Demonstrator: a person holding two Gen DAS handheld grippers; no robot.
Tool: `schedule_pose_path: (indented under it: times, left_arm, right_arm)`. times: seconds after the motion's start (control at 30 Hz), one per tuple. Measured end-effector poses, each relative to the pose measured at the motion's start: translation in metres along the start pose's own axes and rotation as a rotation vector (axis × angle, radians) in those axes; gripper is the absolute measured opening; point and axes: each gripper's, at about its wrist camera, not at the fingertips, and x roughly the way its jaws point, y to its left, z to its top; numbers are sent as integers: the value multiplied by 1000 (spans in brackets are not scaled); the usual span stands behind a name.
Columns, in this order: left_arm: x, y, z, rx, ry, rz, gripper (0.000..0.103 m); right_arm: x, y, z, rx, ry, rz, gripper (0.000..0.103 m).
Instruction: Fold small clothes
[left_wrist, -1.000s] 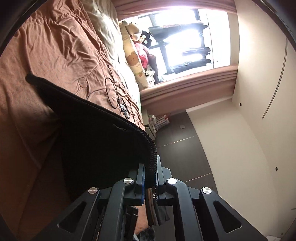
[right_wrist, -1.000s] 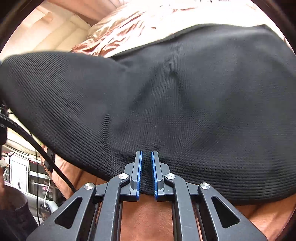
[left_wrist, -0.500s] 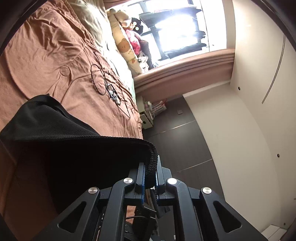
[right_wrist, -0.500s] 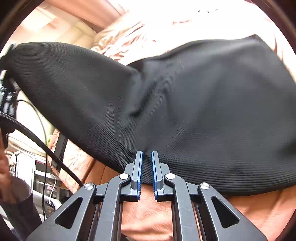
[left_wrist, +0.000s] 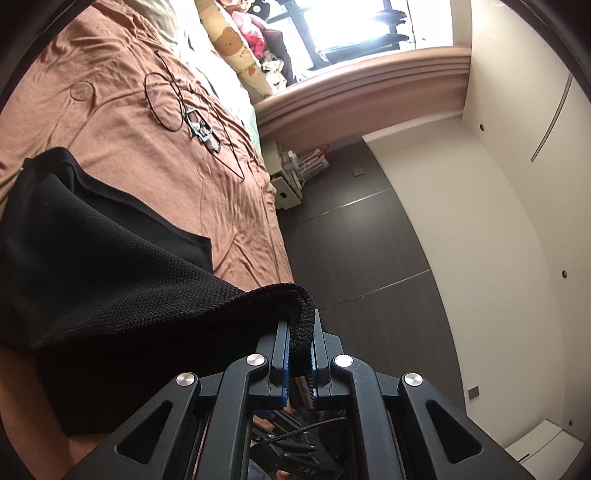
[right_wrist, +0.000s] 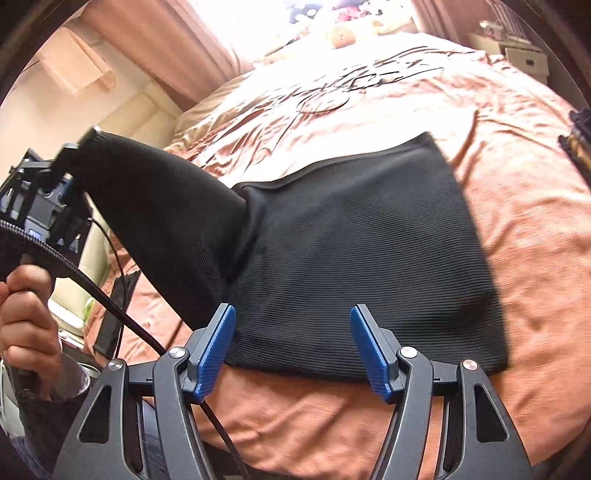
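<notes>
Your left gripper (left_wrist: 299, 354) is clamped on a thick rolled edge of the black garment (right_wrist: 351, 258); in the right wrist view that corner stands raised at far left, beside your left hand (right_wrist: 26, 317) on the handle, and the cloth slopes from it down to the bed

The rest of the garment lies flat on the brown bedspread (right_wrist: 535, 229), a broad panel with its near hem running left to right just ahead of your right gripper (right_wrist: 295, 347)

Your right gripper holds nothing: jaws spread wide, hovering just short of that near hem and roughly centred on it. Whether the pads touch the cloth cannot be told

Relation that matters: the lifted corner sits left of and above the flat panel, so the fold, as I judge it, runs from left across to the right, over the panel. Your left gripper is the one carrying cloth; the right is nearer the hem and free to pin or take it

Far off on the bedspread lies a thin black cord (left_wrist: 166, 99), well apart from the garment
</notes>
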Motion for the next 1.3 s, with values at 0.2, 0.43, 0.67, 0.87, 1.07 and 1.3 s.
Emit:
schedule_pose_path:
  times: [0.2, 0.43, 0.67, 0.87, 1.07, 1.3]
  left_arm:
    - [49, 2, -17, -2, 83, 16, 7]
    - [108, 10, -47, -9, 197, 56, 7]
    - [146, 27, -71, -67, 327, 100, 42]
    - [121, 33, -68, -33, 280, 175, 79]
    - [84, 56, -63, -42, 231, 295, 79]
    - [47, 85, -63, -59, 180, 428, 79]
  right_arm:
    - [-44, -22, -11, 11, -27, -49, 63]
    - [-84, -42, -24, 62, -46, -81, 63]
    - [-87, -54, -31, 84, 7, -86, 63]
    - [-68, -53, -21, 21, 88, -101, 63]
    - [-37, -36, -4, -120, 160, -148, 63]
    - [10, -27, 11, -241, 268, -224, 63]
